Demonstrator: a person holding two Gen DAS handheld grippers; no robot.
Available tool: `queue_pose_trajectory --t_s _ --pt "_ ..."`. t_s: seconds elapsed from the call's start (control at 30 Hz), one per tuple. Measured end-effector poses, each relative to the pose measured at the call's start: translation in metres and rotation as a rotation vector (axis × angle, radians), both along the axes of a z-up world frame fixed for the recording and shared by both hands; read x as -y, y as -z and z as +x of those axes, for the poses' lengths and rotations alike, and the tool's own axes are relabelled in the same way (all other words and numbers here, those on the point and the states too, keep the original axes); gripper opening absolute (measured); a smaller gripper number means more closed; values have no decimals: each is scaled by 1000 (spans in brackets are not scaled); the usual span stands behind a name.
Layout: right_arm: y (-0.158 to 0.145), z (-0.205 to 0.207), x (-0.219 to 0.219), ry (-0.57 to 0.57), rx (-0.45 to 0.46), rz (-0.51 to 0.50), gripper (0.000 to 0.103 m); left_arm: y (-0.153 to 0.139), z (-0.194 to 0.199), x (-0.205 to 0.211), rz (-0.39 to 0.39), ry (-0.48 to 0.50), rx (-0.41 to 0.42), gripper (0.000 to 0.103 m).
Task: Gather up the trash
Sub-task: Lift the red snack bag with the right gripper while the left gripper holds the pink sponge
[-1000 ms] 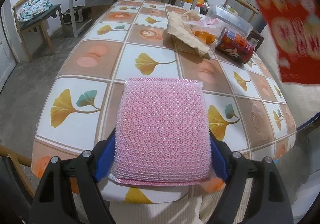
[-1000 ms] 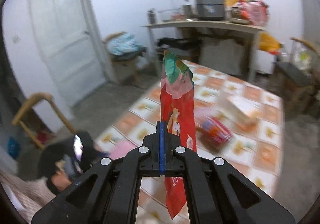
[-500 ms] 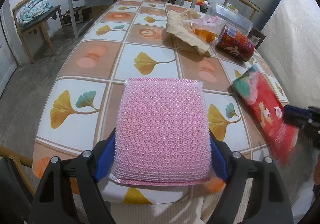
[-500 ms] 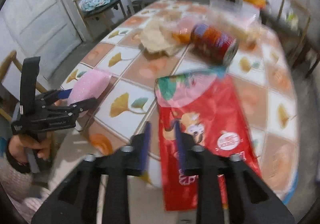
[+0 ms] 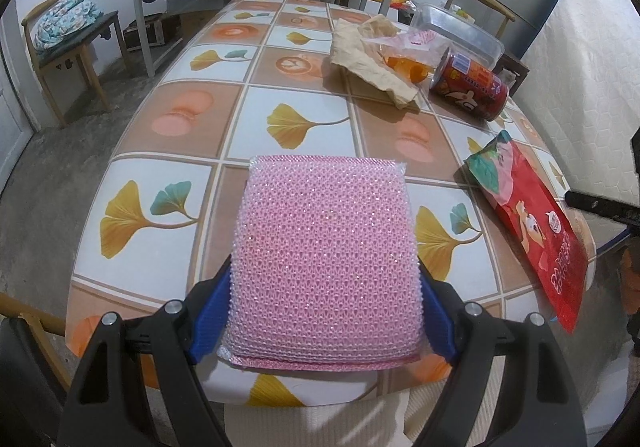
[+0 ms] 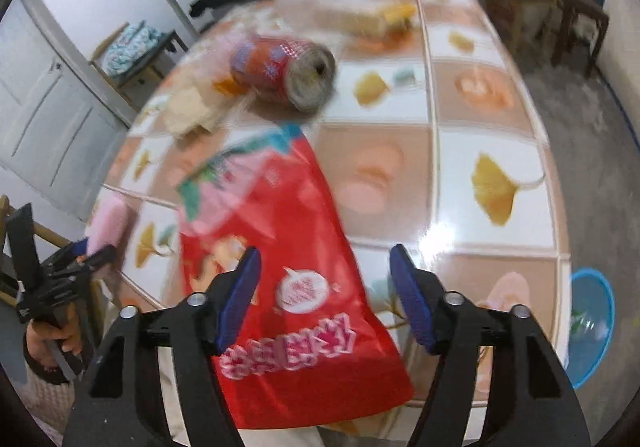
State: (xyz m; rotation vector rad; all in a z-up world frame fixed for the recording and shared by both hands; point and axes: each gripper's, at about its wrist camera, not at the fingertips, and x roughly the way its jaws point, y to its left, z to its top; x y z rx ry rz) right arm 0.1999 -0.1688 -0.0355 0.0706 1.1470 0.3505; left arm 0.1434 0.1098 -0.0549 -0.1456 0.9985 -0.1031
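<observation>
Trash lies scattered on a desk (image 5: 180,119) covered in a tiled leaf-pattern cloth. Nearest the right hand-held gripper (image 6: 325,289) is a flat red snack bag (image 6: 288,279), lying at the desk's near right edge with its lower end hanging past the rim. The gripper's jaws have just been opening; they now stand apart on either side of the bag, and neither pad presses on it. The bag looks thin, glossy and nearly weightless, probably empty, so it should crumple easily and may slide on the smooth cloth. A pinch on the overhanging end, where a finger can pass beneath, looks the surest hold.

Farther back lie a red can (image 5: 470,85) on its side, which looks light, rigid and prone to rolling, and crumpled brown paper (image 5: 368,55) beside a clear plastic wrapper (image 5: 404,47), both soft and light.

The left hand-held gripper (image 5: 326,295) is spread wide but clamped on a pink mesh sponge (image 5: 324,247), its pads pressed against the sponge's two sides above the desk's near edge.
</observation>
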Motion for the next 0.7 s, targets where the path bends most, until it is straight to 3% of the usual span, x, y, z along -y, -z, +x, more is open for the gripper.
queue_pose_trajectory --t_s 0.07,0.27,0.37,0.5,0.53,0.7 --pt "9 -2 -1 -9 -32 -15 44 0 0 0 4 0 -1 79" --pt "10 -17 -20 -67 19 -135 42 1 1 3 17 -3 -4 79" --pt "12 -26 -32 -103 59 -244 32 1 1 4 23 -5 -4 79" --pt "12 -31 -30 -108 84 -282 14 2 2 5 32 -6 -5 79" --pt "12 -32 -29 -106 87 -282 2 2 2 6 33 -6 -5 79" --pt "7 -35 -27 -80 109 -277 0 2 3 6 39 -6 -3 79"
